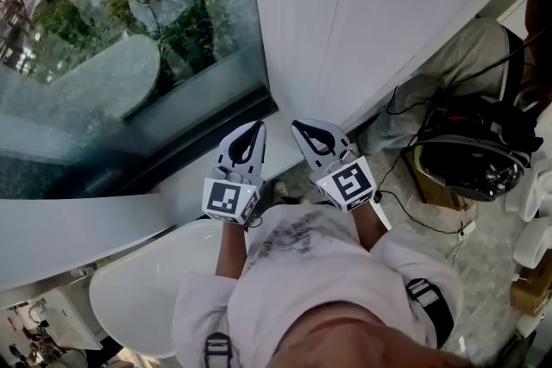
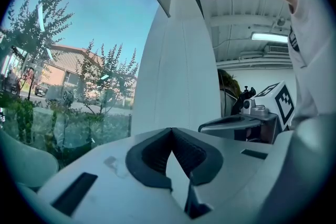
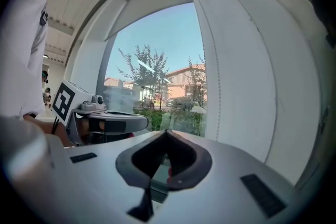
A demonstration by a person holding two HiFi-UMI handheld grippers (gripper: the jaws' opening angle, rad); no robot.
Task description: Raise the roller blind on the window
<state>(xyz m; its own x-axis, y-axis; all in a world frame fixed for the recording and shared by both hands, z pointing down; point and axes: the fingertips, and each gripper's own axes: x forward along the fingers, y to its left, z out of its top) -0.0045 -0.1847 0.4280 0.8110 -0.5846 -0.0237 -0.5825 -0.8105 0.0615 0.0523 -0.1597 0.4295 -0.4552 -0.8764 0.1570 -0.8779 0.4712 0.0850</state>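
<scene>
In the head view, the grey left tool (image 1: 256, 127) and right tool (image 1: 297, 127) sit side by side before the person's chest. Their tips point toward the clear window glass (image 1: 129, 39) and the white fabric roller blind (image 1: 362, 13) hanging just right of it. Only this view shows black headgear (image 1: 470, 155) on the floor.

In the left gripper view, the black pads are pressed together on nothing, with the blind straight ahead. A ceiling strip light (image 2: 270, 36) appears only here.

In the right gripper view, the pads are likewise closed and empty. A thin beaded cord (image 3: 212, 76) runs down the blind.
</scene>
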